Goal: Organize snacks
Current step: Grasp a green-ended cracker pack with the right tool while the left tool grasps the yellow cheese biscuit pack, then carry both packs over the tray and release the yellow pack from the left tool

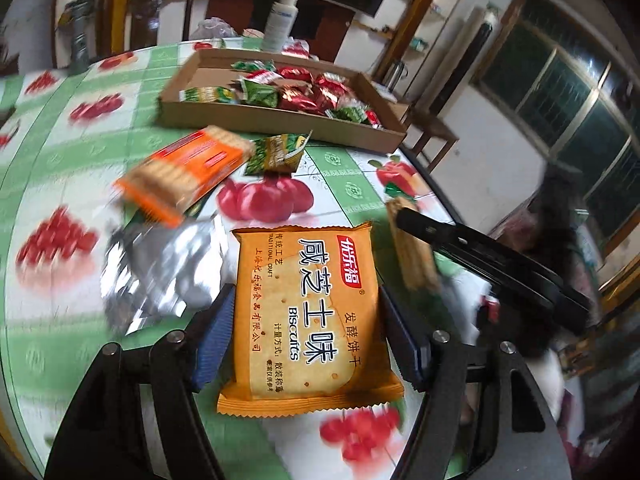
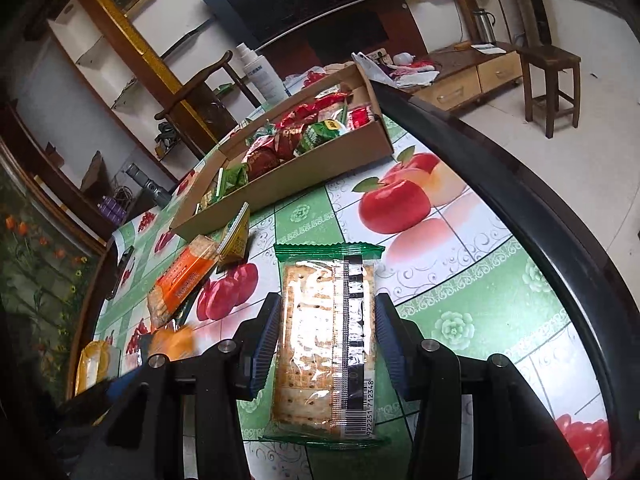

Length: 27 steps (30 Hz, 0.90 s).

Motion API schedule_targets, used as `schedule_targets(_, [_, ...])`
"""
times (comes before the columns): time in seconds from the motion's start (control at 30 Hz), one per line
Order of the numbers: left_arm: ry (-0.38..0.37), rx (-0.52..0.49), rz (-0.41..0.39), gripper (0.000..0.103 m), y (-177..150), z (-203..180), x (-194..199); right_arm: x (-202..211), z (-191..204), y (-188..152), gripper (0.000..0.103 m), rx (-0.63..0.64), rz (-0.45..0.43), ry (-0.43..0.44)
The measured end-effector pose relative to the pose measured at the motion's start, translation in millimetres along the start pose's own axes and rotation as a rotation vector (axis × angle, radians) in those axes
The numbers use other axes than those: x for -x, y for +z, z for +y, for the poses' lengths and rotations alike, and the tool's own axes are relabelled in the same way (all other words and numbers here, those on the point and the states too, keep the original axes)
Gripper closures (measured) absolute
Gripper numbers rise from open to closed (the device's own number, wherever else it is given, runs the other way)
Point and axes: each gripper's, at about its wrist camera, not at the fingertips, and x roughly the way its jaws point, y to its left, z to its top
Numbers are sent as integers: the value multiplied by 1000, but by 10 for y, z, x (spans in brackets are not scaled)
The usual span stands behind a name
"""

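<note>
My left gripper point(image 1: 306, 320) is shut on an orange biscuit pack point(image 1: 308, 316) with Chinese print, held above the table. My right gripper point(image 2: 326, 332) is shut on a clear cracker pack with green ends point(image 2: 326, 336); that gripper and its pack also show at the right in the left wrist view point(image 1: 412, 252). A shallow cardboard tray point(image 1: 280, 122) point(image 2: 320, 168) at the far side holds several red and green snack packets. An orange cracker sleeve point(image 1: 184, 174) point(image 2: 180, 284), a green packet point(image 1: 276, 154) and a silver foil pack point(image 1: 160, 272) lie loose on the table.
The round table has a green fruit-print cloth point(image 2: 460, 280) and a dark rim point(image 2: 520, 184). A white pump bottle point(image 1: 282, 20) stands behind the tray. A wooden chair point(image 1: 152, 4) is at the far side; a stool point(image 2: 554, 80) stands on the floor.
</note>
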Motion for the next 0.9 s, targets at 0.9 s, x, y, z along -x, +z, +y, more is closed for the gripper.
schedule_targets(0.9, [221,472,-479,33,-1349,2082,2315,162,1277,-488,55,255,92,186])
